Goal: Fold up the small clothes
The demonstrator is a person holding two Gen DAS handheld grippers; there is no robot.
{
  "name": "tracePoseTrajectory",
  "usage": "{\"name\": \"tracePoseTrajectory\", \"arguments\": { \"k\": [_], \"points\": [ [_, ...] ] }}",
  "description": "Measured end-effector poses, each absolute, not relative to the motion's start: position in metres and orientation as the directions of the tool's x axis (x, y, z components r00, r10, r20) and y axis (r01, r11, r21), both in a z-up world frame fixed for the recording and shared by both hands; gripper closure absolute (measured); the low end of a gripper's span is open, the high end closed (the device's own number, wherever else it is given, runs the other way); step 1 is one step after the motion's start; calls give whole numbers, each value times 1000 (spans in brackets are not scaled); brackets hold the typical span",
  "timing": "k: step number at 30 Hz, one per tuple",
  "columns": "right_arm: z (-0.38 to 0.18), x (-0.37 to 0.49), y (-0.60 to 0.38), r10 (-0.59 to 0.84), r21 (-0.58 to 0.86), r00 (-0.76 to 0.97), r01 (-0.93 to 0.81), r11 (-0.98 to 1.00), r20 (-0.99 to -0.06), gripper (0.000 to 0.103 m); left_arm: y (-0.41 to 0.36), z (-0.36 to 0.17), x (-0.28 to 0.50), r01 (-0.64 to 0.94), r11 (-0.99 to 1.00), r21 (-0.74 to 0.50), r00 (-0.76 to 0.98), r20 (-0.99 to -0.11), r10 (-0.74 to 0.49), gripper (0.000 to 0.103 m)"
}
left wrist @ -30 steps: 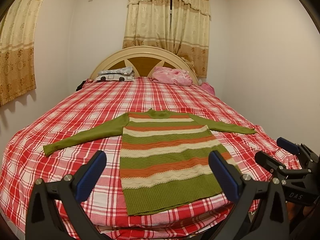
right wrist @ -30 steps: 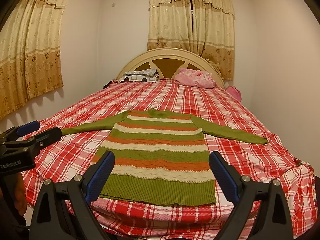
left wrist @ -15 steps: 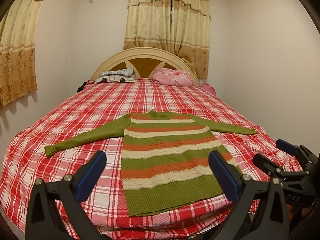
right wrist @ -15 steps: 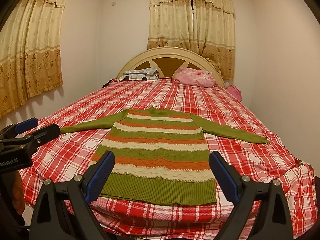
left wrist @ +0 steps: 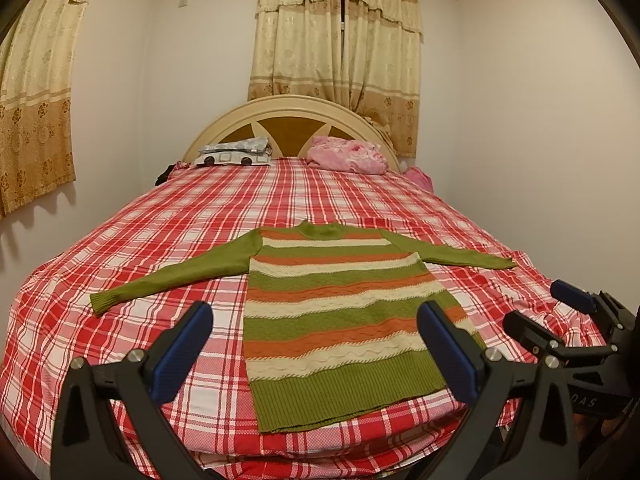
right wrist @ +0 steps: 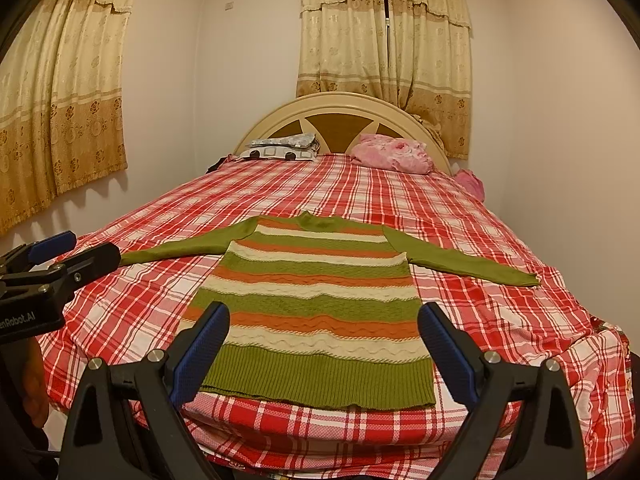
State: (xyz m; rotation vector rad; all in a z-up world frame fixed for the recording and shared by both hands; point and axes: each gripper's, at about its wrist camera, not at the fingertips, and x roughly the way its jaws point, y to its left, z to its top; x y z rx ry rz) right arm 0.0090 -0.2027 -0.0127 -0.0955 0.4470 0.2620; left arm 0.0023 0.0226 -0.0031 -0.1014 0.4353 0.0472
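Note:
A small striped sweater (left wrist: 340,308), green, orange and cream, lies flat on the bed with both green sleeves spread out. It also shows in the right wrist view (right wrist: 316,312). My left gripper (left wrist: 316,344) is open and empty, held off the near edge of the bed in front of the sweater's hem. My right gripper (right wrist: 324,344) is open and empty, also in front of the hem. The right gripper shows at the right of the left wrist view (left wrist: 560,312); the left gripper shows at the left of the right wrist view (right wrist: 72,252).
The bed has a red and white plaid sheet (left wrist: 200,216) and a cream headboard (left wrist: 288,120). A folded grey bundle (left wrist: 236,152) and a pink pillow (left wrist: 348,156) lie at the head. Walls stand close on both sides; curtains (right wrist: 384,40) hang behind.
Both grippers have shifted slightly; the sweater sits a little lower in both views. The sweater itself has not moved and both grippers stay open.

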Motion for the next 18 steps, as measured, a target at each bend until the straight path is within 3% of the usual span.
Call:
{"name": "tracePoseTrajectory", "arguments": {
  "k": [18],
  "points": [
    [-17,8,-199,230,-37,865,-274,961,-446,8,23,0,1,-71,994,-85,907,-420,29,0]
  ]
}}
